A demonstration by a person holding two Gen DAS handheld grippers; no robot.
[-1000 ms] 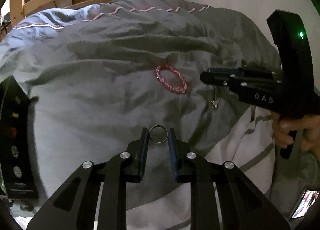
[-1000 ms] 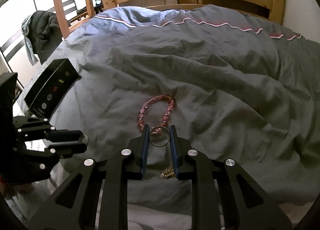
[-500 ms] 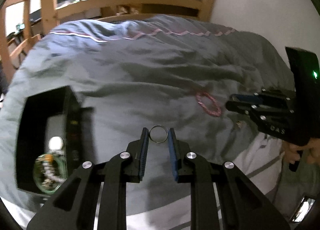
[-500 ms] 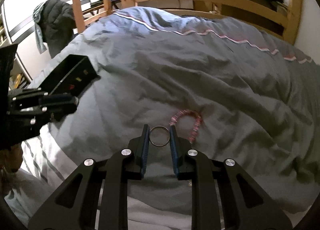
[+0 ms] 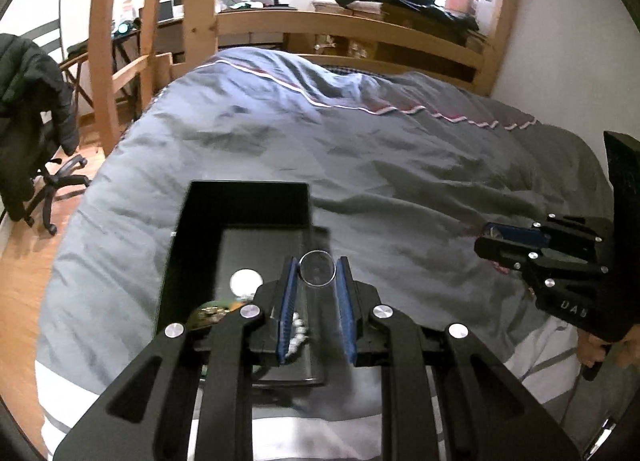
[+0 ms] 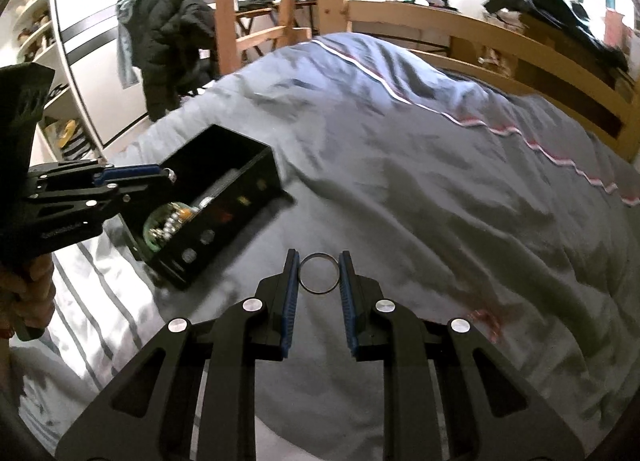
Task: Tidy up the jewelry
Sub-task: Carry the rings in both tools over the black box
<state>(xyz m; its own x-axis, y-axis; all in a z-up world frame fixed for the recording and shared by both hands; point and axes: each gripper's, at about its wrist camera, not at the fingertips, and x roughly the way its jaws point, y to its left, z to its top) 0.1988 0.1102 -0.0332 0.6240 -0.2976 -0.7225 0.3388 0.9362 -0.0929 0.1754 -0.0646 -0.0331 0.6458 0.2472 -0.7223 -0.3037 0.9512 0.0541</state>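
Observation:
My left gripper [image 5: 317,263] is shut on a thin metal ring [image 5: 318,285] and hangs over the open black jewelry box [image 5: 240,191] on the grey duvet. Inside the box lie a green beaded bracelet [image 5: 208,311], a white round piece [image 5: 244,281] and pale beads. My right gripper [image 6: 319,257] is shut on a second metal ring [image 6: 319,292], above the duvet to the right of the box [image 6: 256,181]. A blurred pink bracelet [image 6: 482,317] lies on the duvet by the right gripper's side. Each gripper shows in the other's view, the left gripper [image 6: 170,175] at the box's rim.
The grey duvet [image 5: 380,165] covers a bed with a wooden frame [image 5: 340,25] and a ladder [image 6: 256,1]. A striped white sheet [image 6: 80,301] lies at the near edge. An office chair with a dark jacket [image 5: 28,101] stands left of the bed. A white wall [image 5: 568,61] runs along the right.
Both grippers have swung left and risen, each keeping its ring. The black box has come from the left edge to under my left gripper; the pink bracelet has slid off to the right.

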